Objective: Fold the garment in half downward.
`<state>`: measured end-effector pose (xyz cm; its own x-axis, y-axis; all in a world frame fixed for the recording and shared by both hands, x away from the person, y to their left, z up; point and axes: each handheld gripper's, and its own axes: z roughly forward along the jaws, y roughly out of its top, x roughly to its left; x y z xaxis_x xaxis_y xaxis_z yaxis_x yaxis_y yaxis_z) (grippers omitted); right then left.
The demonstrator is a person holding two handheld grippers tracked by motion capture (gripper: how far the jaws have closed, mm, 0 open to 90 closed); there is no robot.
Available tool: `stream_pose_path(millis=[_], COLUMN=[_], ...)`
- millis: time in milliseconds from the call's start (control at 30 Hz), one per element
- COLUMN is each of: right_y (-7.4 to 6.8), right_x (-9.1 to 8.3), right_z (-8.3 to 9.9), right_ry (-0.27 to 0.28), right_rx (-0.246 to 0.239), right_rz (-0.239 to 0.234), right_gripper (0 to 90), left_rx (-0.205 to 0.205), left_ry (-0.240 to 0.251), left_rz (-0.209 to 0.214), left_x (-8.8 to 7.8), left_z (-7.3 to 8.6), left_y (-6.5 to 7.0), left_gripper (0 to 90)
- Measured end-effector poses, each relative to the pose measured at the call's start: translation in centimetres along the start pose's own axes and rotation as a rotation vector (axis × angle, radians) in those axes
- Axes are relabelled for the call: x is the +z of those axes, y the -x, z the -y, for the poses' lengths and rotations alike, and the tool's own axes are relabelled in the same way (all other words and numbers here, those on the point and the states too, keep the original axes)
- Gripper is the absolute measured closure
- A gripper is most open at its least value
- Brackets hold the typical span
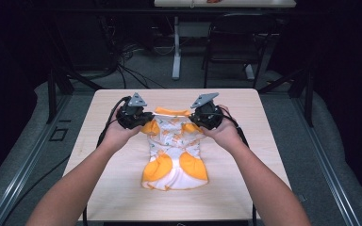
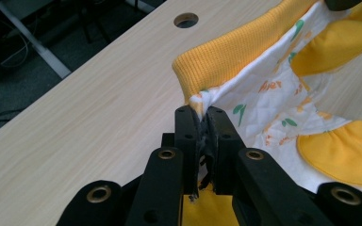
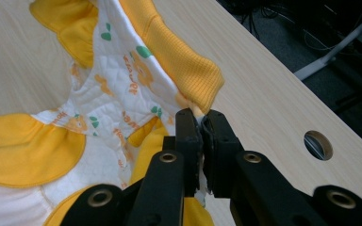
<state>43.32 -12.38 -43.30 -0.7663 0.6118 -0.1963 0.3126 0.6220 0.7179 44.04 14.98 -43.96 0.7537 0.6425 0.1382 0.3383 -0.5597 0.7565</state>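
Observation:
A small white garment (image 1: pixel 173 150) with orange patches and an orange ribbed band lies on the middle of the wooden table (image 1: pixel 108 183). At its far end, my left gripper (image 1: pixel 133 114) pinches the left corner and my right gripper (image 1: pixel 206 113) pinches the right corner. The ribbed band (image 1: pixel 172 112) is stretched between them. In the left gripper view the jaws are shut on the printed cloth (image 2: pixel 245 108) just under the ribbed band (image 2: pixel 226 56). In the right gripper view the jaws are shut on the garment (image 3: pixel 122 94) at the ribbed band's corner (image 3: pixel 188 75).
Round holes pierce the tabletop near its far edge (image 2: pixel 186 20) (image 3: pixel 318 144). A dark chair (image 1: pixel 238 42) and a white table leg (image 1: pixel 176 47) stand beyond the table, with cables on the floor (image 1: pixel 132 70). Grey matting surrounds the table.

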Motion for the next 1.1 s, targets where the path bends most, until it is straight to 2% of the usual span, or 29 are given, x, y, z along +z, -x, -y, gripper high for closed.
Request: stream_pose_path(millis=[200, 267, 500, 667, 1100], right_y=[-0.8, -1.1, -1.3, -2.0, -3.5], right_x=[0.1, 0.2, 0.1, -0.3, -1.0], right_z=[0.8, 1.3, 2.3, 2.9, 3.8], right_ry=[-0.001, -0.014, -0.028, -0.040, -0.053], right_rx=[-0.027, -0.035, -0.038, -0.074, -0.077], right_rz=[-0.001, -0.001, -0.005, -0.005, -0.044], right_gripper=[85.0, 85.0, 84.9, 84.9, 84.8], left_rx=[0.024, 0.043, 0.057, 0.074, 0.072], left_ry=[-0.016, -0.025, -0.027, -0.040, -0.051], left_rz=[0.002, 0.010, 0.041, 0.048, 0.087], left_x=[0.1, 0.4, 0.6, 0.7, 0.4], left_z=[0.7, 1.0, 1.6, 1.8, 3.1], left_y=[0.7, 1.3, 2.3, 2.7, 3.6], left_gripper=[84.4, 84.5, 84.5, 84.5, 84.5])
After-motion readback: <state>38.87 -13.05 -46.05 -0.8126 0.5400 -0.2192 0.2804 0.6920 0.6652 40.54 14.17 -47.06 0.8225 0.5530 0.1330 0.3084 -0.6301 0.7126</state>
